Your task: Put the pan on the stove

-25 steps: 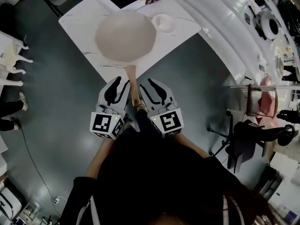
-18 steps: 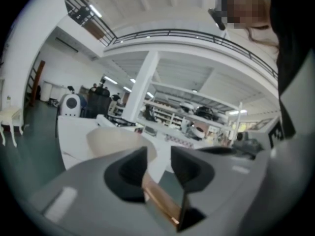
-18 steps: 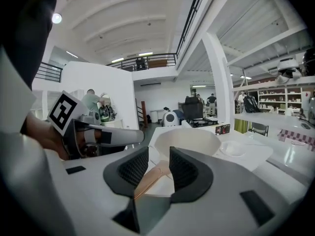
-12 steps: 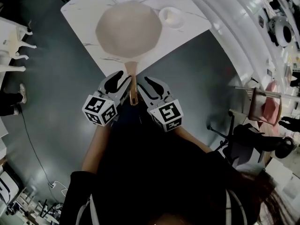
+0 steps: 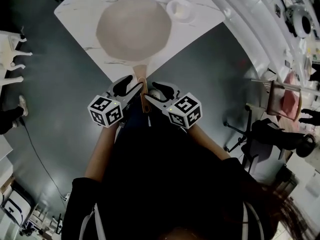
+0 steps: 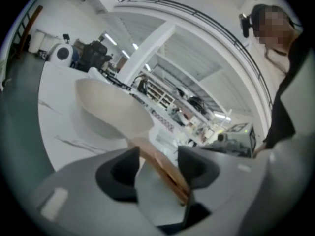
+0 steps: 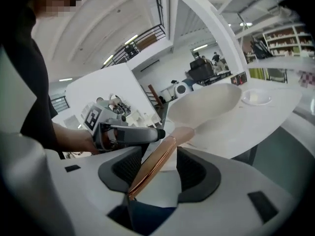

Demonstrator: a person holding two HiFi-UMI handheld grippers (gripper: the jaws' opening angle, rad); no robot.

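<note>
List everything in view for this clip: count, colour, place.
table: one, white marble, ahead of the person
pan: one, beige, on the table, its copper-brown handle past the near edge
dish: one, white, on the table right of the pan
office chair: one, black, floor at right
left gripper: one, grey, jaws just opened, apart around the handle
right gripper: one, grey, jaws just opened, apart around the handle

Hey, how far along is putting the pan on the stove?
Done: nothing yet; the pan sits on the white table, with no stove under it. In hand: its handle lies between the fingers of both the left gripper and the right gripper, which have just been opening and don't clamp it. Left: grip, lift, carry to the stove.
</note>
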